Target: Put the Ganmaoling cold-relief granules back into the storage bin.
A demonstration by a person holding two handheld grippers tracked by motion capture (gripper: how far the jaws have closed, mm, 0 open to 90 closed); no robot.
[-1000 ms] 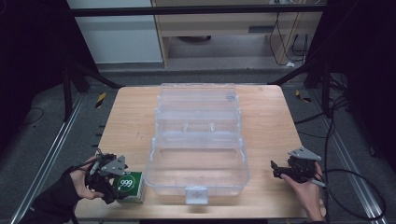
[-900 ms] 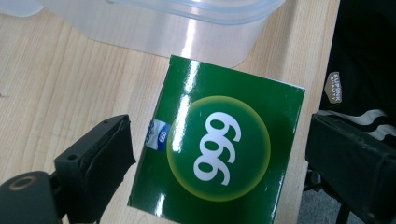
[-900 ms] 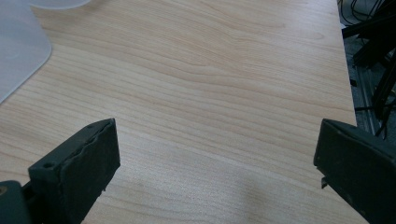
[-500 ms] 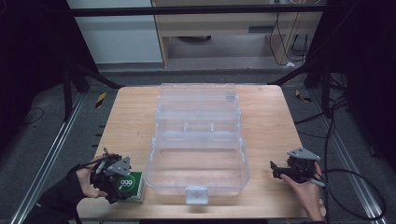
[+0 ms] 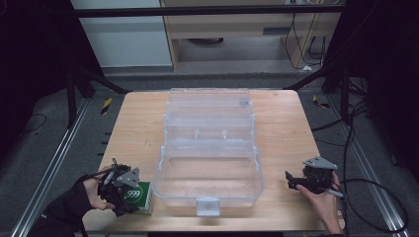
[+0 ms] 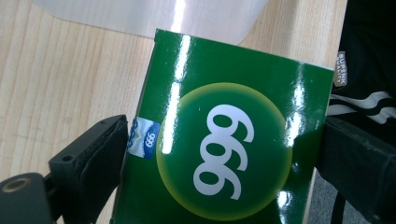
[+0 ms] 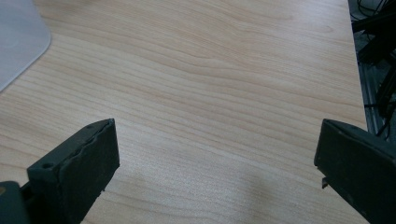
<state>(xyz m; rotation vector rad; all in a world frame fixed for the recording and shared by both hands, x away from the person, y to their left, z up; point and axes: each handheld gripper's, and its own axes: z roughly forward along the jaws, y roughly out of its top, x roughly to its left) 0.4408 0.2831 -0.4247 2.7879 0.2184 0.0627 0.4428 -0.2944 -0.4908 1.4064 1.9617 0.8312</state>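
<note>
A green box marked "999" lies on the wooden table at the front left, just left of a clear plastic case. My left gripper straddles the box, one black jaw against each side of it, so it is shut on it. The case stands in the middle of the table, lid swung back, with nothing visible inside. At the front right, my right gripper is held open just above bare wood, pointing toward the case.
A corner of the clear case shows in the left gripper view and in the right gripper view. Metal rails and cables run along the floor beside the table. Bare wood lies on both sides of the case.
My left gripper has slid right over the green box until its jaws flank it. The right gripper has stayed where it was.
</note>
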